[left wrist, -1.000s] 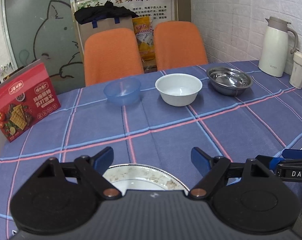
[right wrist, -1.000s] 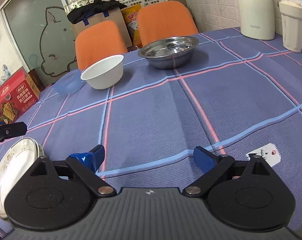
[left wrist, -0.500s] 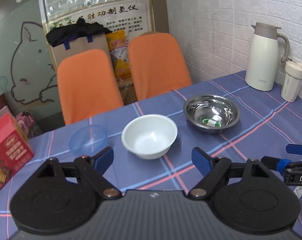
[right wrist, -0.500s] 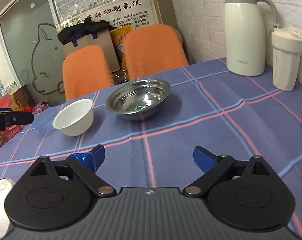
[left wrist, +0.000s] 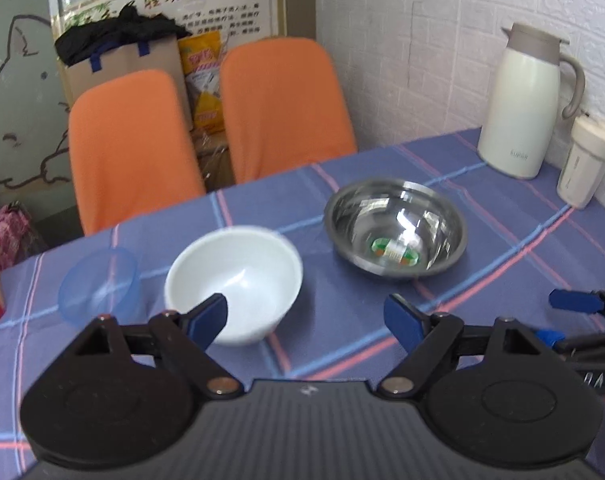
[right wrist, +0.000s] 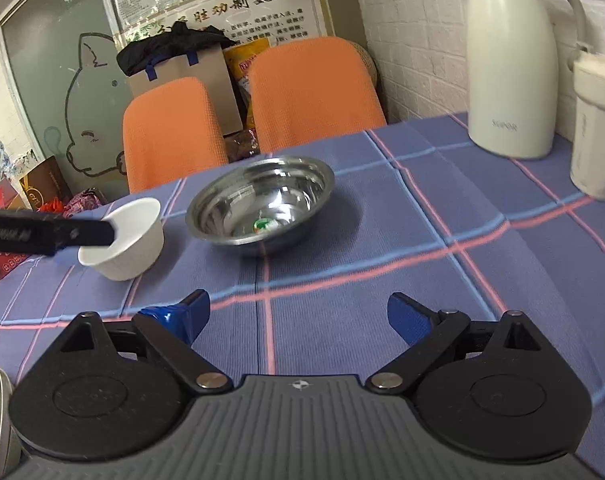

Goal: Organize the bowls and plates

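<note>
Table (left wrist: 502, 240) is wearing a blue cloth with pink and light-blue grid lines. Sitting on it left to right: blue plastic bowl (left wrist: 99, 285), white bowl (left wrist: 234, 280), steel bowl (left wrist: 396, 228) (small green-labelled item inside), then white thermos jug (left wrist: 522, 100) and cream tumbler (left wrist: 584, 164) standing by the wall.

My left gripper (left wrist: 304, 318) and right gripper (right wrist: 298, 316), black ribbed bodies, round black hubs, blue fingertip pads (right wrist: 406, 320), brass-toned pivot screws

White jug (left wrist: 520, 104): "SUPOR"; wall poster (right wrist: 238, 4): Chinese heading
</note>
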`<control>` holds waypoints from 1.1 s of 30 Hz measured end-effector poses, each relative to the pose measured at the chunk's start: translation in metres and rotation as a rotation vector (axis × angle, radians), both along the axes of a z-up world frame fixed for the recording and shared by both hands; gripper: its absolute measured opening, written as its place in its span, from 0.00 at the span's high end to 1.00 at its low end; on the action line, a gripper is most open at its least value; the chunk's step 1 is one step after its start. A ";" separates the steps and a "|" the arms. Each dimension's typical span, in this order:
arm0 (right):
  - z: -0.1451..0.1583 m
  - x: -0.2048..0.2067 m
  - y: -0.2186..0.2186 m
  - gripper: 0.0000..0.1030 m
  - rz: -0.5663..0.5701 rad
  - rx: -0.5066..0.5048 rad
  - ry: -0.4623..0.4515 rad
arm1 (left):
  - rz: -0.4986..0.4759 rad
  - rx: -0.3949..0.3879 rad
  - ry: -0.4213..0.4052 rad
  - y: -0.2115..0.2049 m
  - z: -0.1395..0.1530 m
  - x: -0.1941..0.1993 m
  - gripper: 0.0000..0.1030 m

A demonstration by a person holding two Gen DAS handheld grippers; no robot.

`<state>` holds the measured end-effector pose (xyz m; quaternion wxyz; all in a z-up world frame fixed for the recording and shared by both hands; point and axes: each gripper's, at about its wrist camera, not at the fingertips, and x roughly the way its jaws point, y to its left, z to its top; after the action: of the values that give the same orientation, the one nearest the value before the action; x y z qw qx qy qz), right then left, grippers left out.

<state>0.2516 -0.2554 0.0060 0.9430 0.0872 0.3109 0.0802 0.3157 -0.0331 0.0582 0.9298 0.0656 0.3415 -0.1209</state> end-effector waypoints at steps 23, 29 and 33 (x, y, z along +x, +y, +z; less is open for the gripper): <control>-0.030 0.137 0.005 0.19 -0.045 -0.095 0.119 | 0.016 -0.106 0.208 -0.049 -0.057 0.170 0.14; -0.033 0.137 0.013 0.19 -0.048 -0.155 0.088 | 0.005 -0.073 0.199 -0.055 -0.064 0.173 0.14; -0.034 0.135 0.020 0.19 -0.030 -0.161 0.072 | 0.006 -0.078 0.211 -0.053 -0.068 0.175 0.12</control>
<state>0.3866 -0.2358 -0.0280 0.9363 0.0186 0.3486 0.0379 0.4906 -0.0863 -0.0099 0.8910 0.0153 0.4326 -0.1374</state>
